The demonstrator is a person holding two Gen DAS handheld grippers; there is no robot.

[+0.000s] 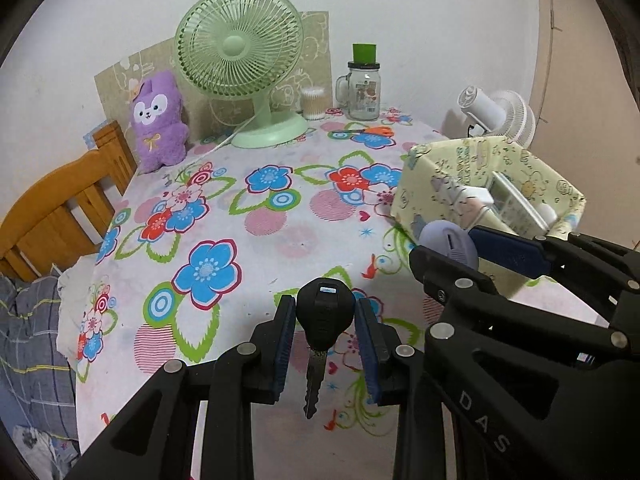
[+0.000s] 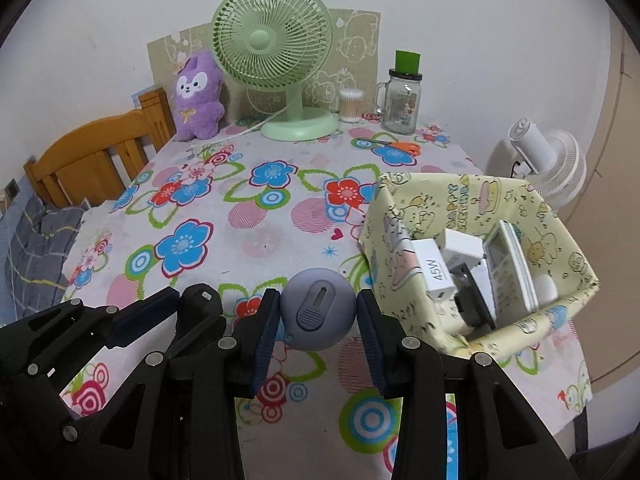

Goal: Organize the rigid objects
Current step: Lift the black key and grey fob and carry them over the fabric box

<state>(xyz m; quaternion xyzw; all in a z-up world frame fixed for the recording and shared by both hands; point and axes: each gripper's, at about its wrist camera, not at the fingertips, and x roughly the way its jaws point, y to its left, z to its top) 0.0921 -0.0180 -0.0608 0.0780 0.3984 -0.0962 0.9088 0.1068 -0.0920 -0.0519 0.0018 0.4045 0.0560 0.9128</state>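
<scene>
My left gripper (image 1: 325, 314) is shut on a black key (image 1: 325, 322), gripped by its plastic head with the metal blade hanging down above the flowered tablecloth (image 1: 240, 240). My right gripper (image 2: 318, 314) is shut on a round lilac-grey device (image 2: 318, 308) with a slider on its face. That device (image 1: 450, 242) and the right gripper show at the right of the left wrist view, close to the yellow patterned box (image 2: 472, 200). The box sits at the table's right side and holds a white charger (image 2: 434, 270), a remote (image 2: 510, 264) and other small items.
Along the wall stand a green desk fan (image 2: 276, 60), a purple plush (image 2: 198, 96), a cotton swab tub (image 2: 350, 106) and a glass jar with a green cap (image 2: 402, 98). Orange scissors (image 2: 396, 146) lie near the jar. A wooden chair (image 2: 92, 160) is at left, a white fan (image 2: 548, 160) at right.
</scene>
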